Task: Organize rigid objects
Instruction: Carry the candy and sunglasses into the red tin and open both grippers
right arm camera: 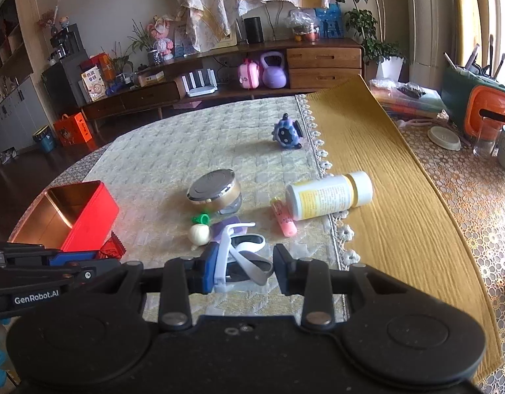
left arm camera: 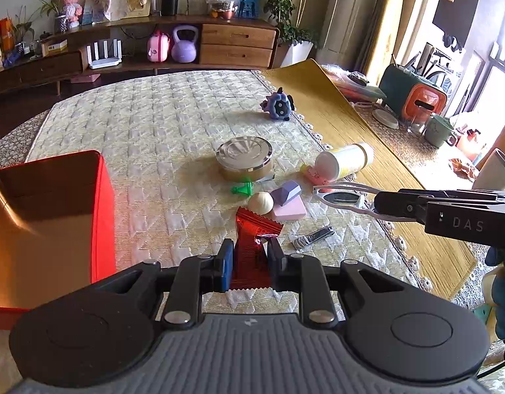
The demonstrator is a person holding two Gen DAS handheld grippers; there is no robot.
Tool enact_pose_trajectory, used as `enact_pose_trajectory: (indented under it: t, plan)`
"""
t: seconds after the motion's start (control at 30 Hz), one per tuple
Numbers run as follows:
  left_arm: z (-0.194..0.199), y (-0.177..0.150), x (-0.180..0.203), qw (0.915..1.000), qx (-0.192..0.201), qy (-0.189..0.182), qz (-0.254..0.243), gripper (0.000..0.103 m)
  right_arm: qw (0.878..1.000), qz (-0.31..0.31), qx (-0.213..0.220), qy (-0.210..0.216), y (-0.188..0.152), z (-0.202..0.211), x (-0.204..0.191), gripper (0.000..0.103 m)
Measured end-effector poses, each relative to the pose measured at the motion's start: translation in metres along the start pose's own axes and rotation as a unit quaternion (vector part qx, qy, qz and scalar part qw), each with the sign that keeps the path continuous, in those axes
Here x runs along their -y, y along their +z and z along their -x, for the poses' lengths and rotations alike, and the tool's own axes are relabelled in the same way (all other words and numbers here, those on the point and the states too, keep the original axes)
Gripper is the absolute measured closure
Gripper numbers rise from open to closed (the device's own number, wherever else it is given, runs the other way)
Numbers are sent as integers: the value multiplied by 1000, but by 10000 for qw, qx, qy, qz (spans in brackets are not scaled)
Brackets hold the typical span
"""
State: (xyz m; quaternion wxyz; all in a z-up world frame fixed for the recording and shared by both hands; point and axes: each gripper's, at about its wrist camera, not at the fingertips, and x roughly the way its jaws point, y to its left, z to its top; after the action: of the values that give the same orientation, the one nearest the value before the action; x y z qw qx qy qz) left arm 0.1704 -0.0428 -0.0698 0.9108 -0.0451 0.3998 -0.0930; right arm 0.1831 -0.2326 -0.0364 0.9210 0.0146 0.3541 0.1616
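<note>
We see a table under a pale quilted cloth [left arm camera: 160, 124] with a mustard runner [right arm camera: 384, 197] alongside, and a wooden sideboard [left arm camera: 236, 44] at the far wall. Our left gripper [left arm camera: 249, 256] pinches a red foil packet [left arm camera: 252, 246], its long axis running away from us, above the cloth beside the open red tin [left arm camera: 101, 203]. Our right gripper [right arm camera: 246, 266] carries white sunglasses [right arm camera: 242, 252], folded arms crossing; the frame touches the blue pad, the other pad stands clear. A white bottle [right arm camera: 328, 195] lies on its side.

Purple kettlebell [left arm camera: 184, 45] beside pink toy case [left arm camera: 158, 47] on wooden sideboard [left arm camera: 238, 43]; white router [left arm camera: 105, 54] nearby.
</note>
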Motion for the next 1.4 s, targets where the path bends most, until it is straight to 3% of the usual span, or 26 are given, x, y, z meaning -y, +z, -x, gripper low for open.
enact_pose_trajectory:
  t: [0.33,0.8,1.07,1.4]
  plan:
    - [42,1,-37,9991,220,192,309,82,9984,340,202,400,17,13,-57,69]
    - [70,12,-127,9920,380,933,755,82,9902,1041,310,880,33,-15,-158,69]
    - [53,27,-178,9899,264,1135,814,82,9862,1304,345,960,35,-45,-199,69]
    - [4,37,-218,9863,-198,1412,827,81,9798,1781,202,887,26,-96,-235,69]
